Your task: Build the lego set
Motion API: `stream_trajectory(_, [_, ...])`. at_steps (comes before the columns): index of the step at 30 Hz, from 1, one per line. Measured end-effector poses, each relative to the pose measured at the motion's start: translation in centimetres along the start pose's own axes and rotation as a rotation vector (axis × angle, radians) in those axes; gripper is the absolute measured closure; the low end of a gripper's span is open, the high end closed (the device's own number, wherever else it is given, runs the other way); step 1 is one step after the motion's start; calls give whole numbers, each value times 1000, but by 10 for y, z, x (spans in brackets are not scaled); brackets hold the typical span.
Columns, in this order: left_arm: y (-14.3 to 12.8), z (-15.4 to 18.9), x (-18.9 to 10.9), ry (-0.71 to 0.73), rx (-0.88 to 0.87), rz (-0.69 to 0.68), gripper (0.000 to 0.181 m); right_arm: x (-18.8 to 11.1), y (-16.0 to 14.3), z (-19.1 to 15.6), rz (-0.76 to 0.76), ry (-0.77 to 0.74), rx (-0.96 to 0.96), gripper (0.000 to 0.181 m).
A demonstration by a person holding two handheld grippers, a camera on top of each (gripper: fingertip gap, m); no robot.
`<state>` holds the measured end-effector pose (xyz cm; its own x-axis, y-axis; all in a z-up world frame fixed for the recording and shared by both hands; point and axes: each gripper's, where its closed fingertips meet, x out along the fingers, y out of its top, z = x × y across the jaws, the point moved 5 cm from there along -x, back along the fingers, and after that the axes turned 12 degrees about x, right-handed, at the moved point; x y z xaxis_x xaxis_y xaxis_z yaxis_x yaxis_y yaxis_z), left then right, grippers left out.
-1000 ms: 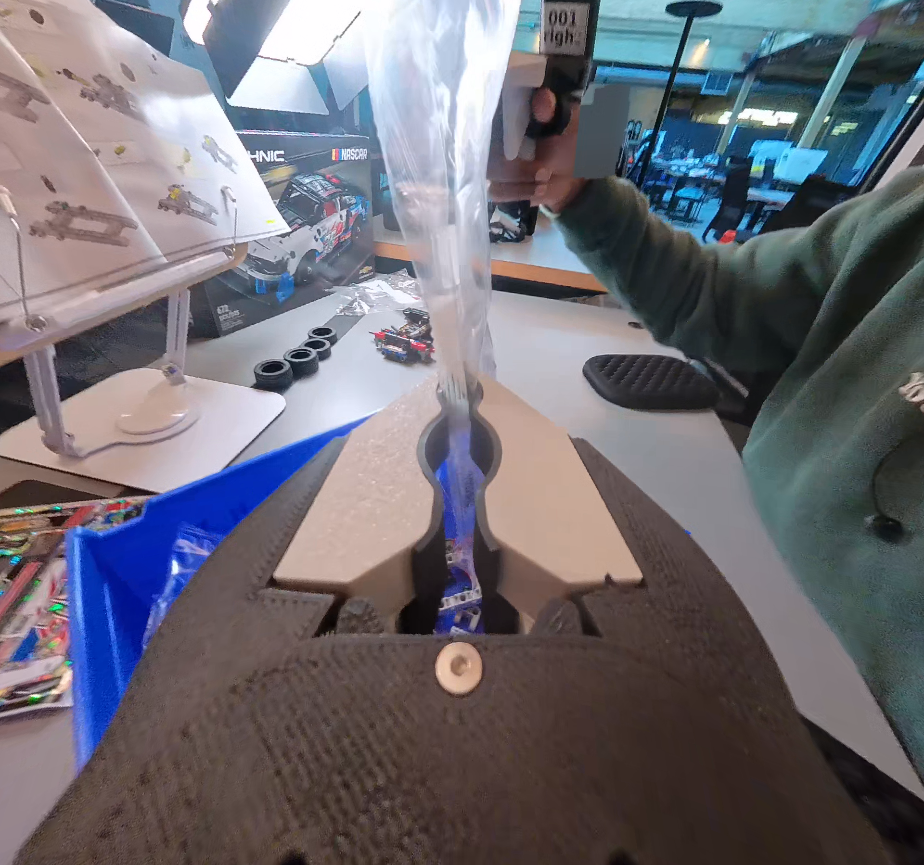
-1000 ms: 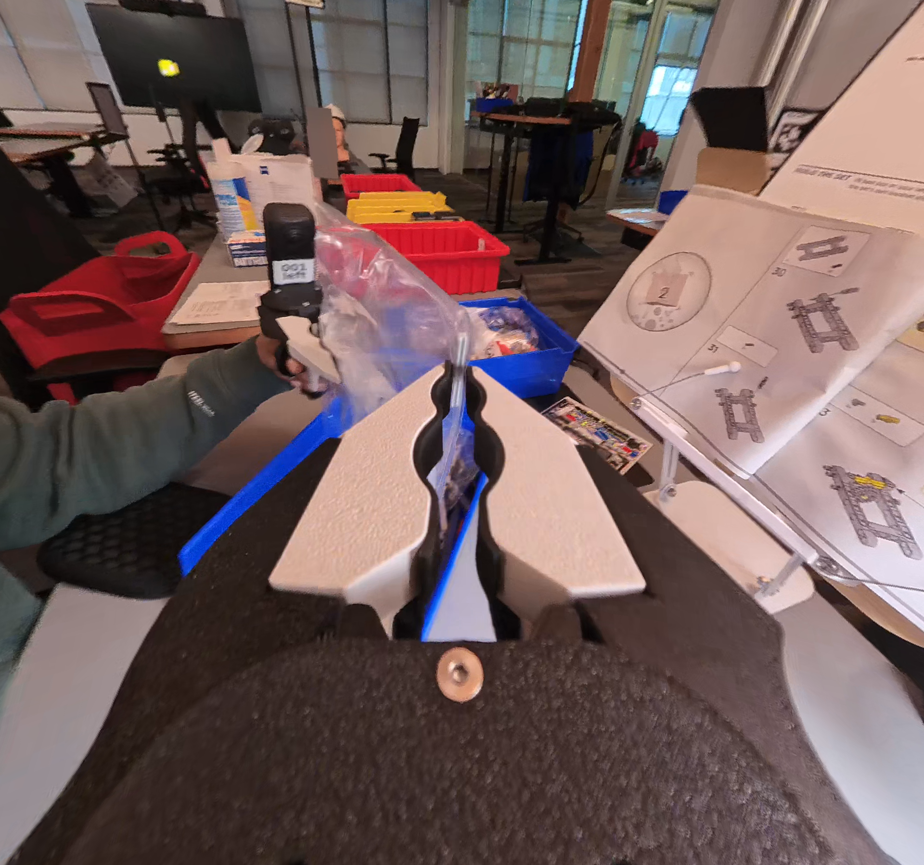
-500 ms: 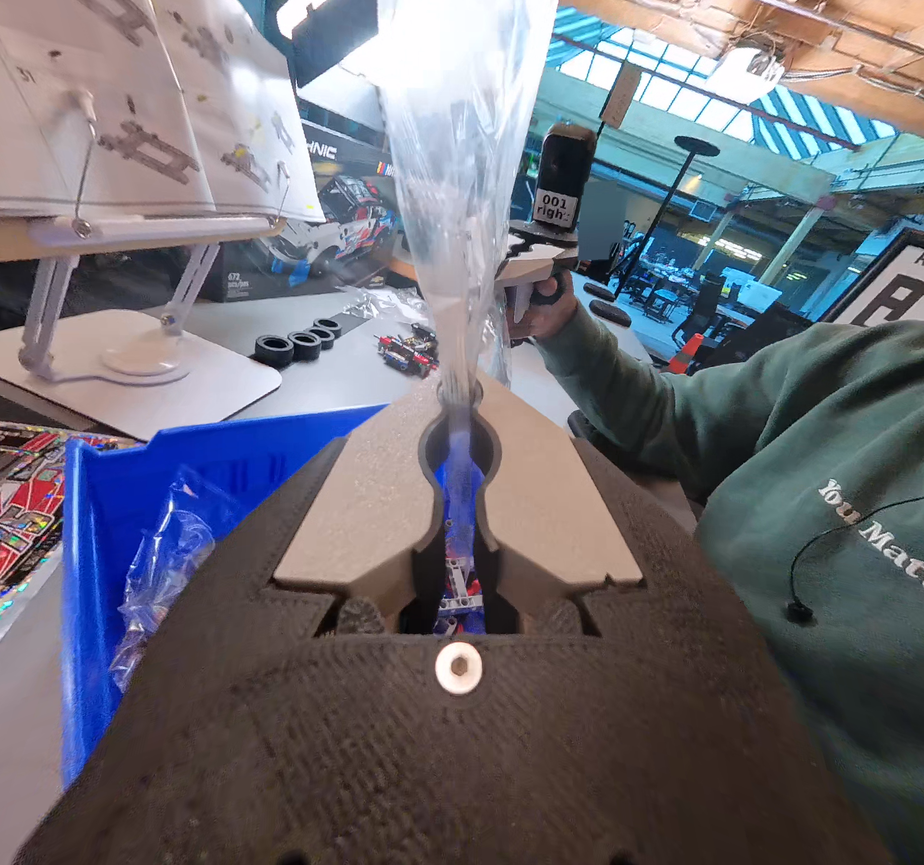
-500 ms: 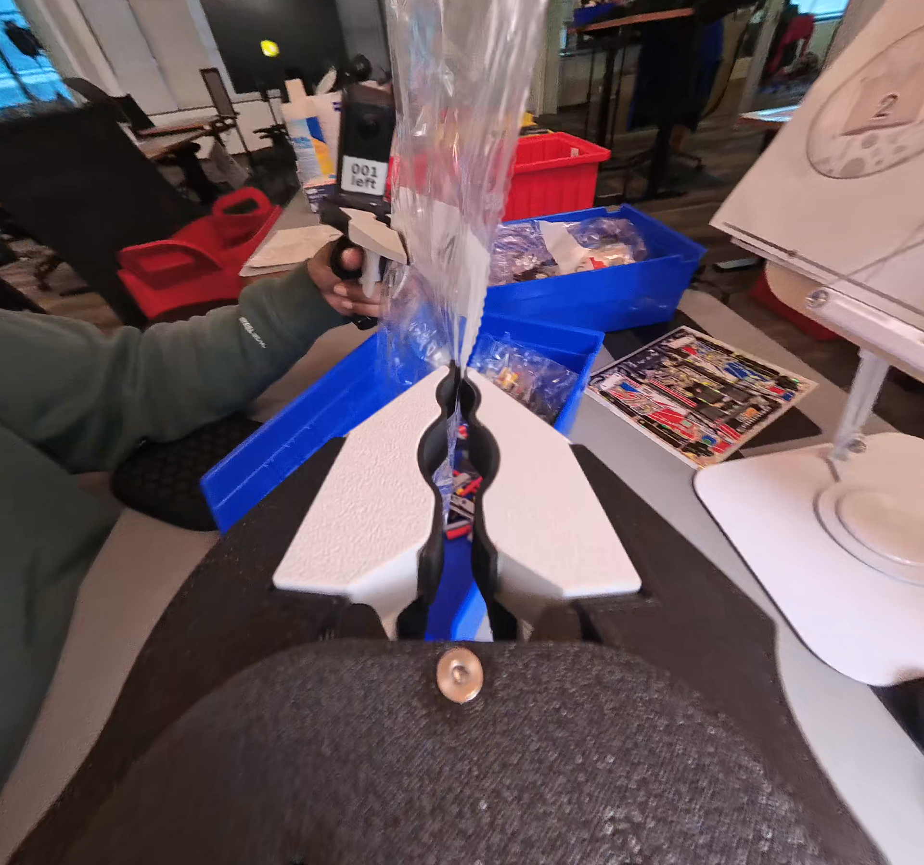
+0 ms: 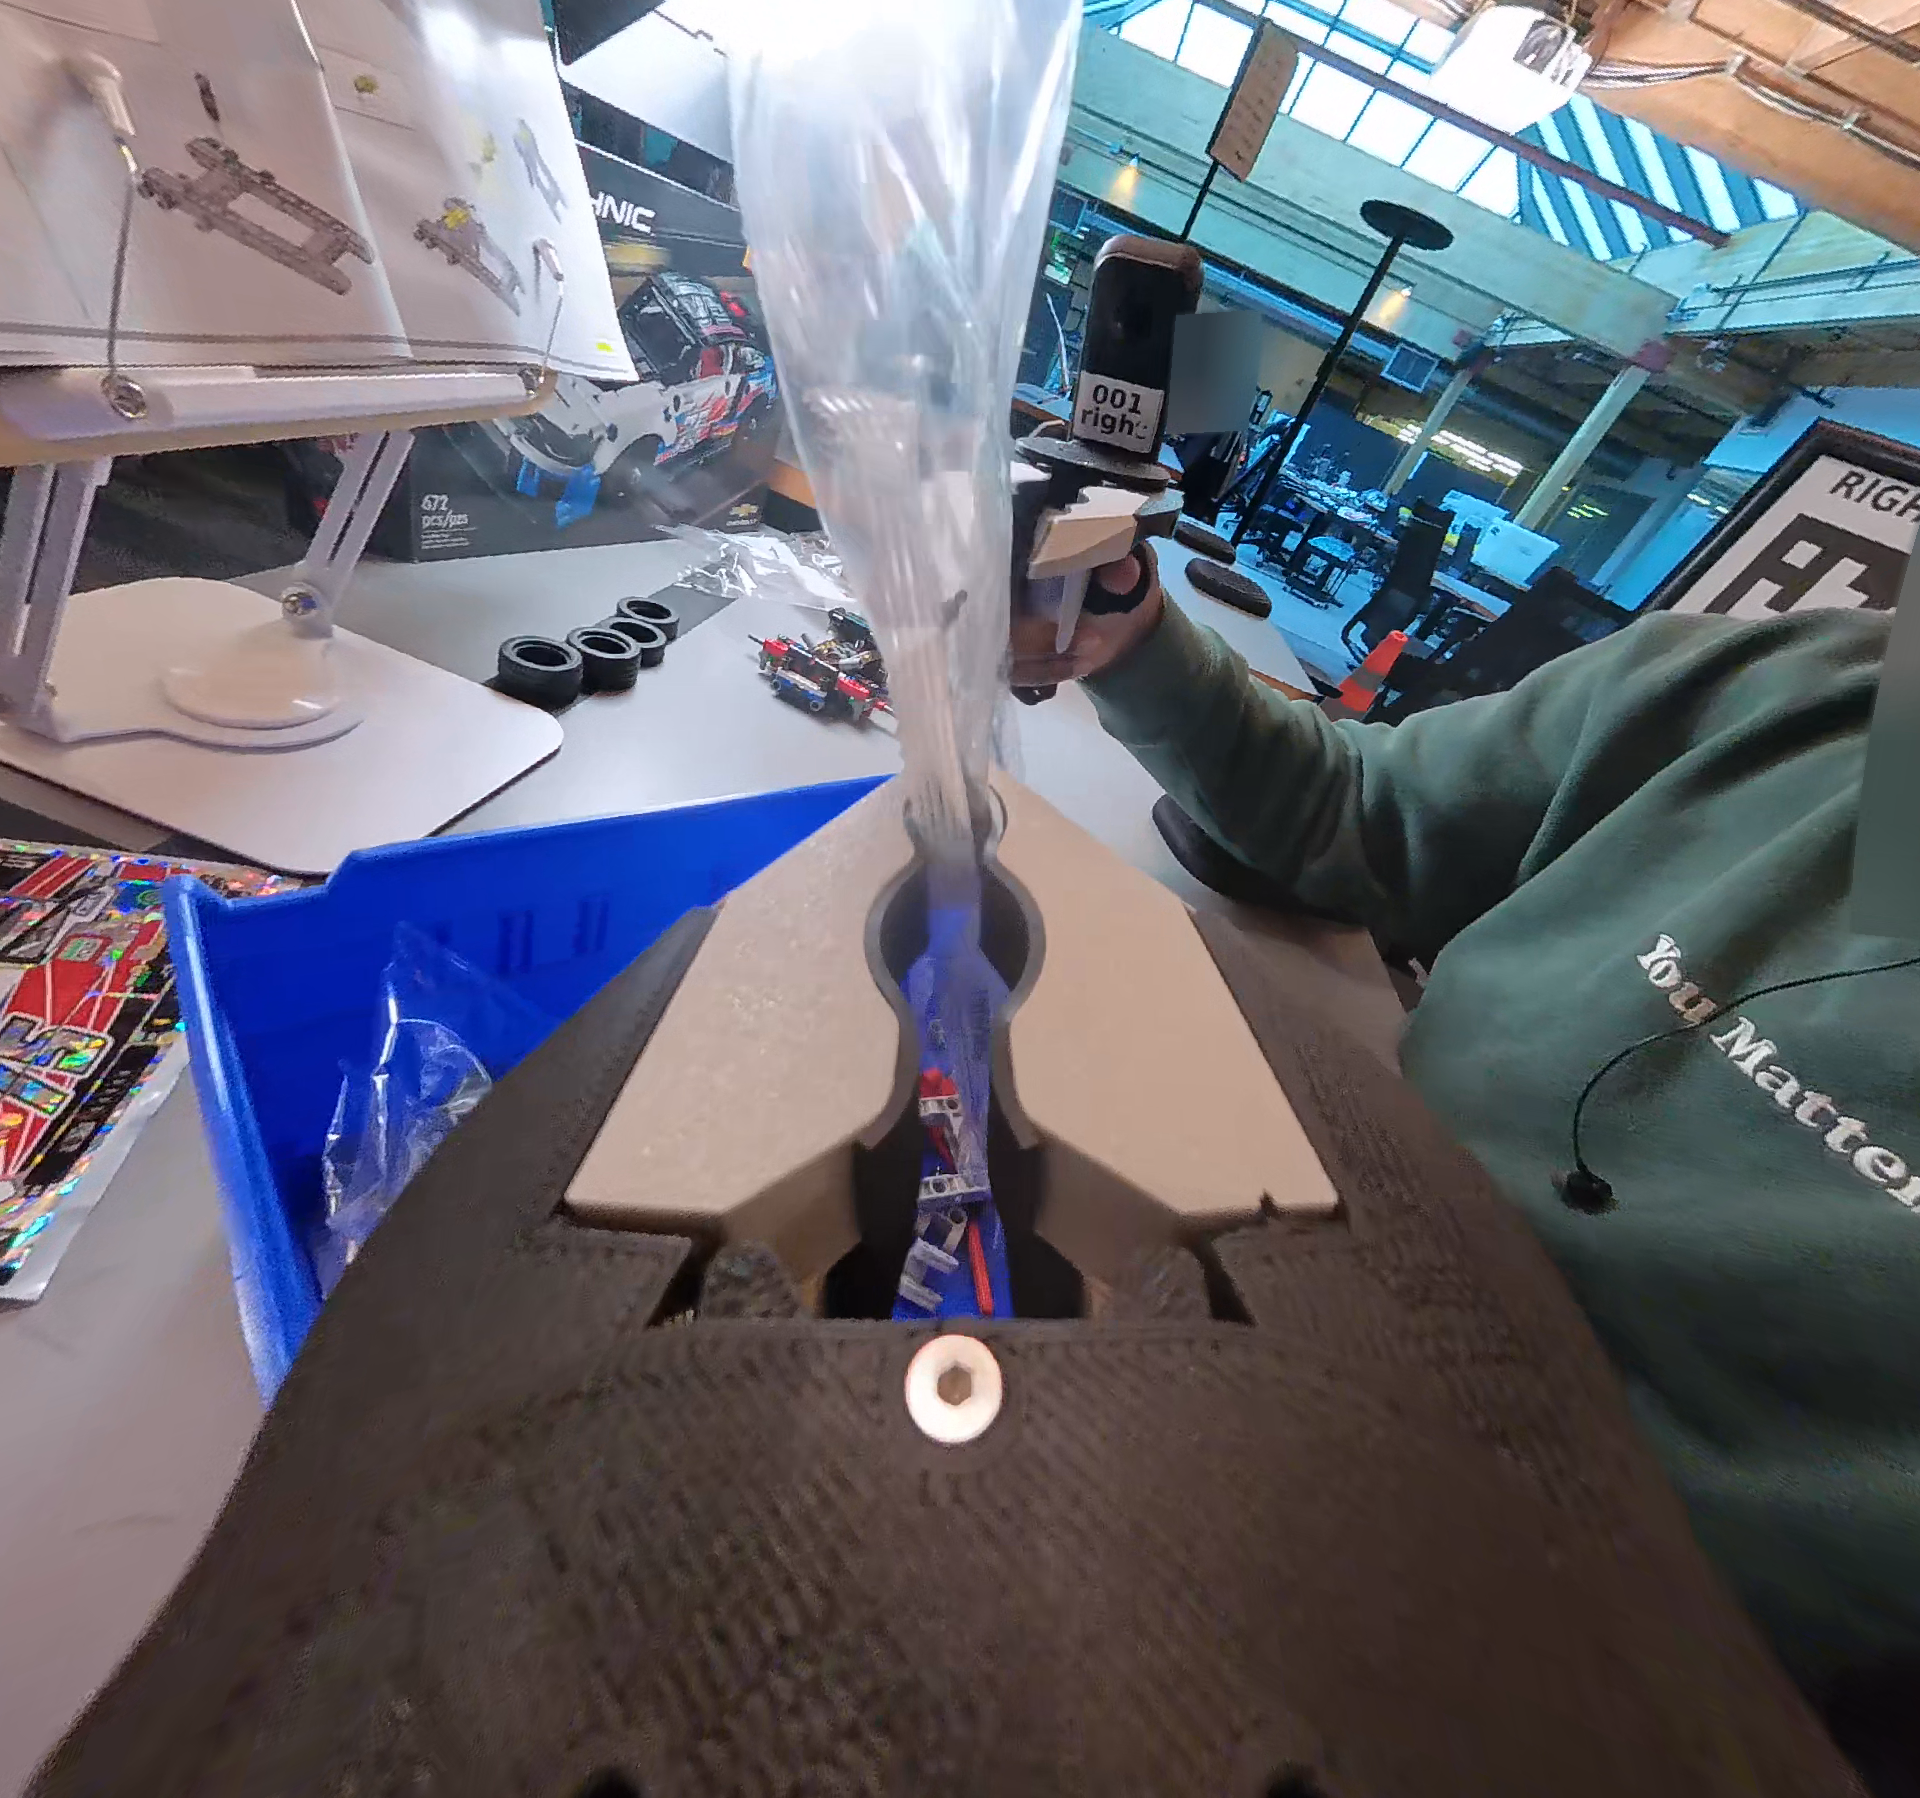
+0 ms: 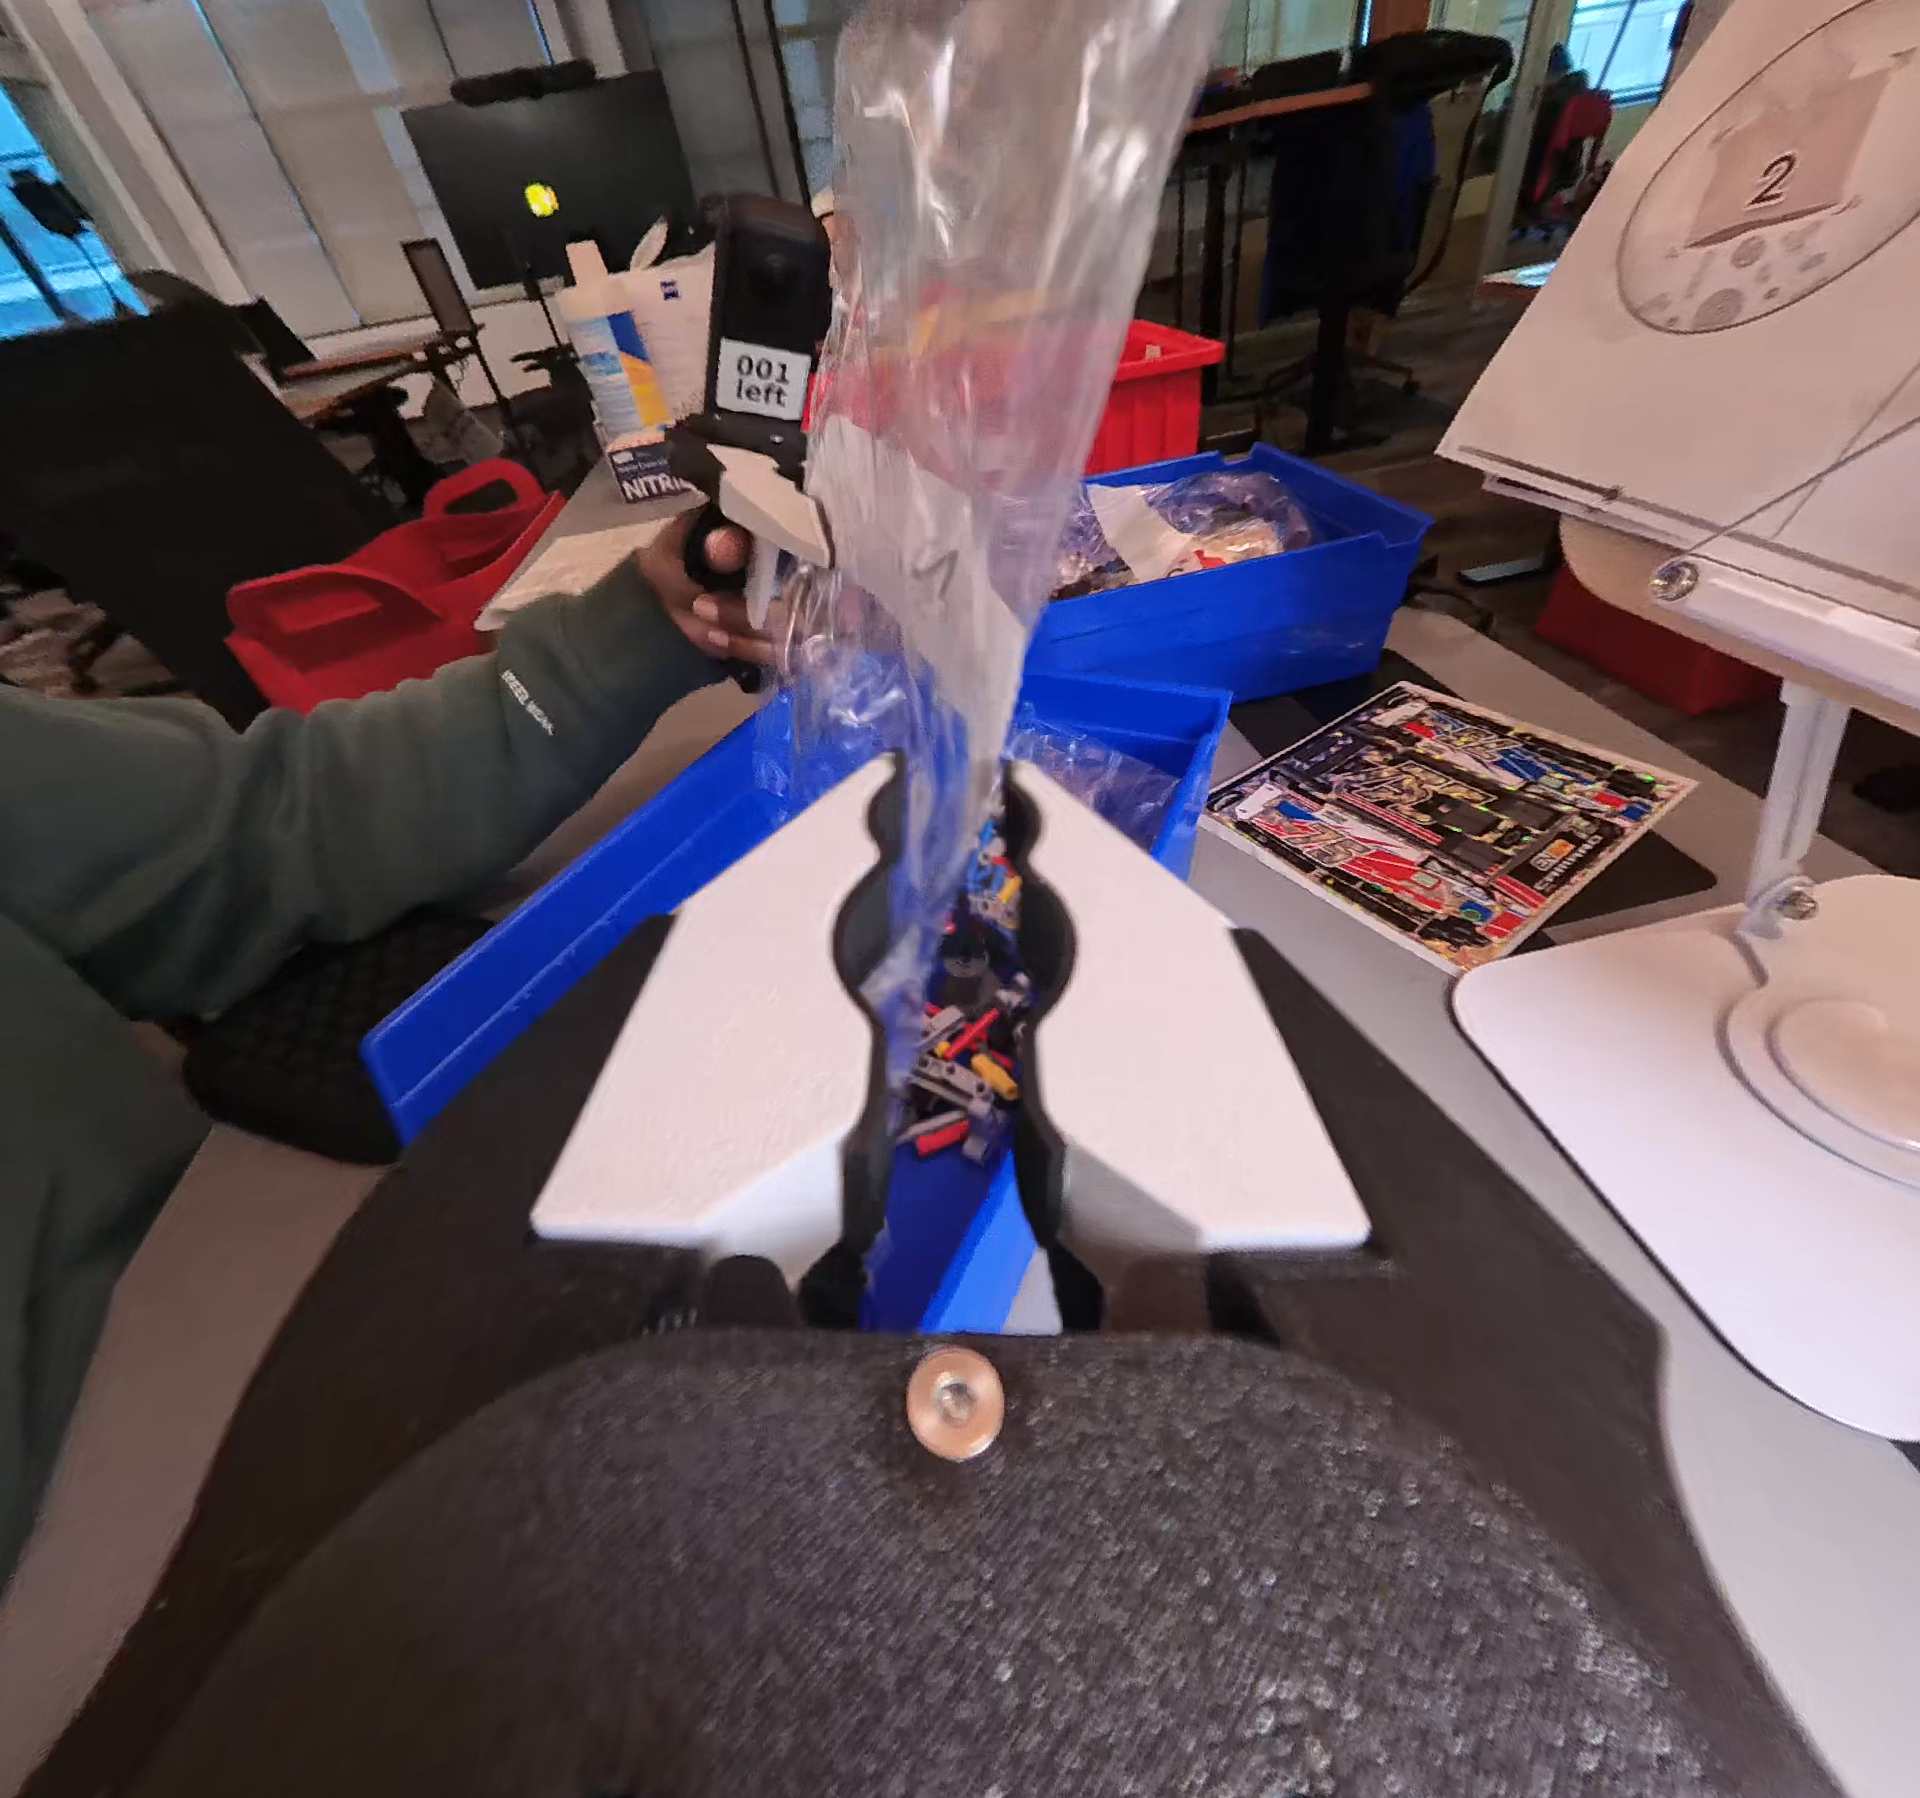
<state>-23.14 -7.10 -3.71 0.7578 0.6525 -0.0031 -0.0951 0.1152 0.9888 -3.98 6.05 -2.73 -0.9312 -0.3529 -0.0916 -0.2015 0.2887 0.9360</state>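
A clear plastic bag (image 5: 904,294) is stretched upright between both tools, over the blue bin (image 6: 582,927) on the desk (image 5: 665,740). The left tool (image 5: 951,813) is clamped on one edge of the bag, the right tool (image 6: 951,782) on another. Small loose lego pieces (image 6: 961,1052) lie in the bin below. Beside the bin sits a sticker sheet (image 6: 1444,823). Farther off, four black tyres (image 5: 587,652) and a part-built lego chassis (image 5: 826,668) rest on the desk, near the instruction booklet (image 5: 260,138) on its white stand (image 5: 260,699).
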Motion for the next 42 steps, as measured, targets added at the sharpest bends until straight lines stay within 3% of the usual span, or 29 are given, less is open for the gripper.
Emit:
stream_trajectory(1, [-1, 0, 2, -1, 6, 2, 179, 1, -1, 0, 4, 8, 12, 155])
stream_trajectory(3, [-4, 2, 5, -20, 5, -4, 170, 2, -3, -1, 12, 17, -17, 181])
stream_trajectory(7, [8, 4, -2, -9, 32, 97, 148, -2, -2, -1, 21, 29, -51, 181])
stream_trajectory(11, [21, 1, -7, 60, 63, 150, 178, -6, -4, 3, 10, 83, 32, 181])
stream_trajectory(17, [27, 8, -10, 96, 156, 100, 181, -12, -5, 5, -21, 107, 101, 181])
stream_trajectory(20, [40, 15, -15, 76, 156, 147, 142, -14, -6, 2, -16, 151, 124, 181])
stream_trajectory(23, [57, 13, -26, 93, 145, 257, 134, -12, -5, -3, -8, 198, 144, 181])
stream_trajectory(26, [61, 12, -18, 60, 123, 251, 123, -5, -11, -6, -47, 205, 148, 181])
stream_trajectory(27, [65, 14, -16, 37, 123, 275, 129, -2, -14, -6, -65, 196, 140, 181])
stream_trajectory(29, [73, 13, -18, 21, 115, 298, 175, 1, -18, -6, -86, 192, 132, 181])
stream_trajectory(30, [77, 10, -21, 38, 111, 294, 181, 1, -19, -5, -87, 189, 135, 181])
stream_trajectory(34, [71, 3, -30, 128, 125, 148, 181, -12, -7, 1, -35, 190, 146, 181])
stream_trajectory(42, [72, 10, -24, 145, 86, 138, 181, -20, -2, 0, -31, 169, 117, 181])
